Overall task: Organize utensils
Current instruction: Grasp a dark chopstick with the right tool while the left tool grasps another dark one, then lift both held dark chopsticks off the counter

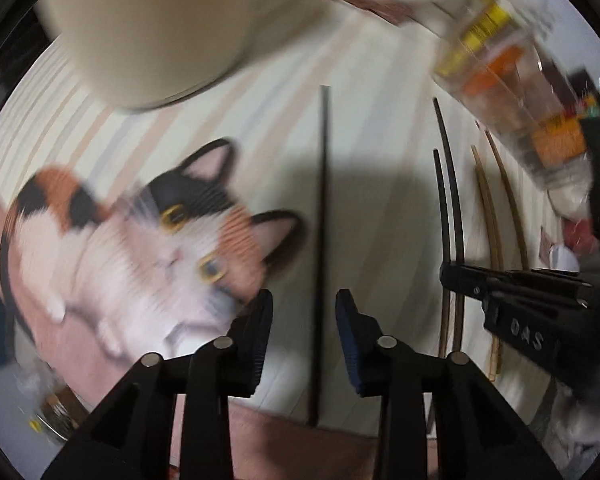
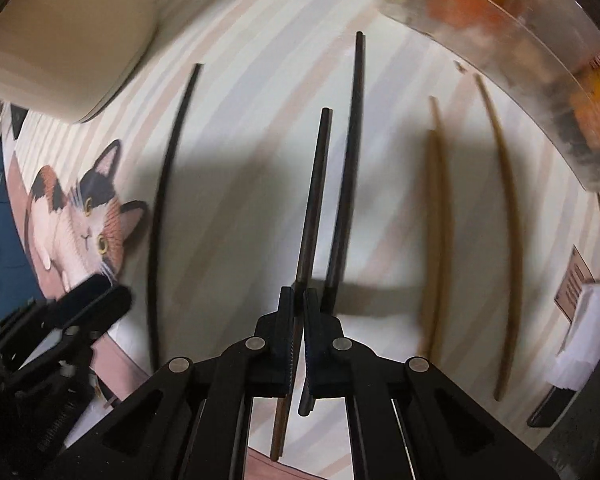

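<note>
Left wrist view | left tool [image 1: 304,316] spread, astride lone black chopstick [image 1: 322,240] lying lengthwise ahead | right tool [image 2: 299,304] pinching dark chopstick [image 2: 314,200].

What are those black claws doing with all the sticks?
They are sorting chopsticks on a cat placemat. The right gripper is shut on a dark chopstick. The left gripper is open, with one black chopstick lying between its fingers. Tan chopsticks lie off to the right, near a clear box.
</note>
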{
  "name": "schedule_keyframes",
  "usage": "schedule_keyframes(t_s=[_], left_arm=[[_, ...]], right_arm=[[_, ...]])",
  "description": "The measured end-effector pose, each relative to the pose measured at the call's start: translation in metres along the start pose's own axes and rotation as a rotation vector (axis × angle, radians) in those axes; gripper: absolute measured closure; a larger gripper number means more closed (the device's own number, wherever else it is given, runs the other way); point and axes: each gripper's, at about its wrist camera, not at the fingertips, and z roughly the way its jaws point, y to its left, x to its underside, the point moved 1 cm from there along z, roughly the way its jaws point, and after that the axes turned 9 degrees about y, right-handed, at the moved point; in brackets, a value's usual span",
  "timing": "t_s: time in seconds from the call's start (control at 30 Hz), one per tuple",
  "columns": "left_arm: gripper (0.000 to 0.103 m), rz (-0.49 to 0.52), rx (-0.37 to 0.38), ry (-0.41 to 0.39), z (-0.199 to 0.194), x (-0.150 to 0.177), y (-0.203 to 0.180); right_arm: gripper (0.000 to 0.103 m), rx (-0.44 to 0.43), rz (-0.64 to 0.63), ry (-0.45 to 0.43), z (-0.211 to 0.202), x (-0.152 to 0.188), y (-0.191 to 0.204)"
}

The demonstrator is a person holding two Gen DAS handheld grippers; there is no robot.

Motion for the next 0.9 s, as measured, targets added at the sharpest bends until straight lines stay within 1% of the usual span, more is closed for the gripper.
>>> schedule_keyframes(t_s=[0.07,0.1,0.13,0.17,0.2,0.23,0.27,0.3,0.33,0.4,0.43,0.47,0.5,0.6,0.7,0.77,0.8,0.9], left_arm=[[0.073,0.043,-0.057,0.018,0.008,-0.007,-0.01],[0.076,0.069,-0.096,0.006,0.009,-0.008,-0.014],[0.077,0.084,-0.121,-0.005,0.009,-0.008,-0.015],[0.088,0.091,-0.157,-0.007,0.01,-0.008,-0.015],[0.097,0.079,-0.16,-0.011,0.01,-0.009,-0.015],[0.099,0.047,-0.135,-0.007,0.009,-0.008,-0.007],[0.099,0.0,-0.093,-0.001,0.007,-0.008,0.005],[0.099,-0.041,-0.077,0.007,0.005,-0.006,0.015],[0.099,-0.093,-0.056,0.02,0.003,-0.004,0.028],[0.099,-0.191,0.014,0.045,0.0,0.004,0.055],[0.099,-0.216,0.035,0.057,-0.001,0.009,0.064],[0.099,-0.232,0.053,0.07,-0.001,0.015,0.072],[0.099,-0.236,0.06,0.072,-0.002,0.021,0.077],[0.099,-0.216,0.082,0.081,-0.003,0.031,0.086],[0.097,-0.193,0.061,0.079,-0.004,0.035,0.087],[0.096,-0.16,0.024,0.087,-0.001,0.028,0.075],[0.095,-0.144,0.009,0.087,0.006,0.021,0.057],[0.095,-0.124,-0.007,0.099,0.007,0.02,0.049]], right_arm=[[0.099,-0.009,0.018,0.0,0.0,0.0,-0.008],[0.099,-0.018,0.029,0.0,-0.001,0.0,-0.01],[0.099,-0.027,0.036,0.0,-0.001,-0.001,-0.011],[0.099,-0.032,0.043,0.0,-0.001,-0.002,-0.012],[0.099,-0.029,0.047,0.001,-0.001,-0.003,-0.012],[0.098,-0.024,0.048,0.0,-0.003,-0.002,-0.021],[0.098,-0.019,0.045,-0.003,-0.002,-0.003,-0.017],[0.098,-0.028,0.035,-0.004,-0.001,-0.004,-0.013],[0.098,-0.033,0.028,-0.003,0.002,-0.003,-0.002],[0.099,-0.064,-0.018,0.012,0.004,-0.007,0.014],[0.099,-0.068,-0.038,0.02,0.005,-0.008,0.02],[0.099,-0.035,-0.069,0.019,0.005,-0.009,0.028],[0.099,-0.019,-0.102,0.026,0.006,-0.011,0.034],[0.098,-0.027,-0.1,0.077,0.008,-0.014,0.033],[0.097,-0.015,-0.114,0.127,0.011,-0.013,0.028],[0.097,0.005,-0.128,0.159,0.015,-0.004,0.03],[0.097,0.013,-0.125,0.17,0.015,-0.003,0.03],[0.096,0.03,-0.127,0.192,0.017,0.001,0.028]])
